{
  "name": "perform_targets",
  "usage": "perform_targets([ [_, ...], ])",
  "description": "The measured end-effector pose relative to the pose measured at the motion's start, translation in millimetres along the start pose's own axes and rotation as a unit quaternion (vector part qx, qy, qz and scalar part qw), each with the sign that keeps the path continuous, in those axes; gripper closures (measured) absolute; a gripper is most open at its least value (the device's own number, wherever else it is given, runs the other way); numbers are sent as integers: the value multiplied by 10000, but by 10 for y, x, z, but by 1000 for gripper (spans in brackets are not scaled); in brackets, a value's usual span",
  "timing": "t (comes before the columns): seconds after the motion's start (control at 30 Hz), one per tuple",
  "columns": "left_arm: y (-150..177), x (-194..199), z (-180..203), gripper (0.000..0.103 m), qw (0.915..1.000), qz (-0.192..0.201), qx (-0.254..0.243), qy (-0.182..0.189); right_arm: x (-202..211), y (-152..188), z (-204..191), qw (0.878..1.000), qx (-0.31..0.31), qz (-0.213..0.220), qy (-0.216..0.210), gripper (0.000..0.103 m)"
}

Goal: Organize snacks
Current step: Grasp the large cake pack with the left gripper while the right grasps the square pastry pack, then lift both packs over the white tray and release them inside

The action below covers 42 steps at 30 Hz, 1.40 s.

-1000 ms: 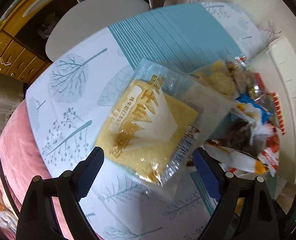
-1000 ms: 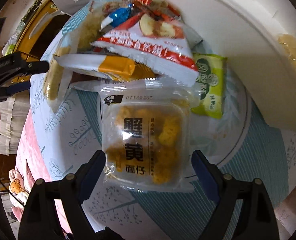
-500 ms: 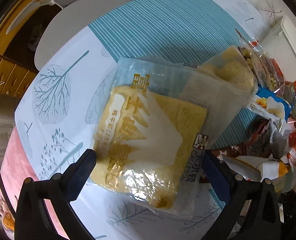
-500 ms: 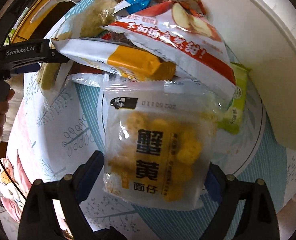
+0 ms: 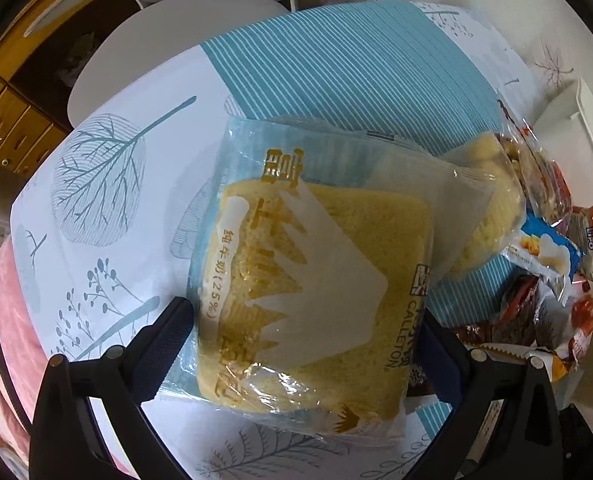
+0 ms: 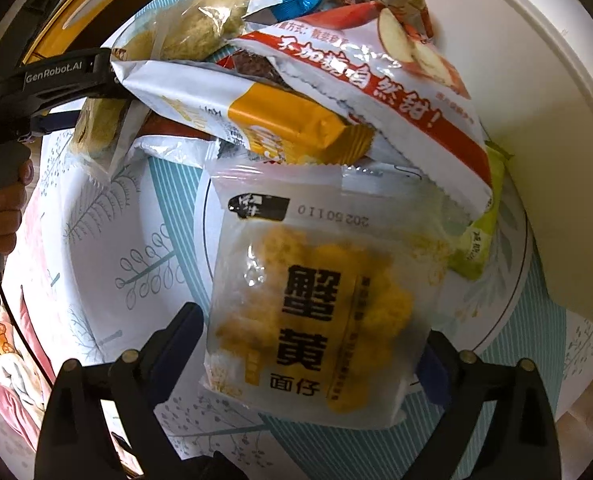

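Note:
A clear blue packet with a yellow cake slice (image 5: 316, 280) lies on the leaf-print tablecloth (image 5: 108, 208). My left gripper (image 5: 308, 340) points down over it, open wide, one finger on each side of the packet. In the right wrist view a clear packet of yellow crab-roe noodle snack (image 6: 316, 300) lies on the cloth. My right gripper (image 6: 308, 348) straddles it with its jaws opening and the packet between them. Behind it is a heap of snacks: a red-and-white apple chip bag (image 6: 376, 80), an orange-and-white packet (image 6: 276, 120) and a green packet (image 6: 480, 248).
A white bin (image 6: 536, 100) stands right of the heap, and its rim (image 5: 592, 160) shows in the left wrist view beside a second cake packet (image 5: 492, 200). A hand (image 6: 4, 208) grips the left tool. A white chair (image 5: 176, 40) stands beyond the table edge.
Both grippers have sunk closer to their packets, which now fill more of each view, and both pairs of jaws stand wider. The packets still lie on the cloth.

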<state>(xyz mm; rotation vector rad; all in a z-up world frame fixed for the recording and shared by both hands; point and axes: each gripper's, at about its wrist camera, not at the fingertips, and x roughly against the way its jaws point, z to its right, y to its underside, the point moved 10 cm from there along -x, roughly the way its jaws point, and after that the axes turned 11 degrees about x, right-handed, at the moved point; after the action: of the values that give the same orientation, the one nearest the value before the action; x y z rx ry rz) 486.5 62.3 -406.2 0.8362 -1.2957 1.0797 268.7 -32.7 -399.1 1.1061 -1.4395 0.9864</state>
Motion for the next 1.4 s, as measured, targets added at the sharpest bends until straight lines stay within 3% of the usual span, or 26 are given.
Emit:
perform_targets([
  [0.1,39,51,-20,10,9997,116,199,10,-39,16,-79,9999,66,-31,152,14],
  [0.47,380,164,-116,14,9957,103,915,-123,-40,143,0,9997,-68,-170,173,22],
  [0.8,1146,438,-237,15,9915,-124,1290,-148,11,498,161,9968,-494,-630,28,22],
  [1.1,1963,949,-217,15,9862,-138,1640,201,393,764,256,9979,-570,-299,-39,22],
  [1.4,2545,1550,79,15,9836,370,1699,486,1011,983,539,9976,-628,281,-79,22],
])
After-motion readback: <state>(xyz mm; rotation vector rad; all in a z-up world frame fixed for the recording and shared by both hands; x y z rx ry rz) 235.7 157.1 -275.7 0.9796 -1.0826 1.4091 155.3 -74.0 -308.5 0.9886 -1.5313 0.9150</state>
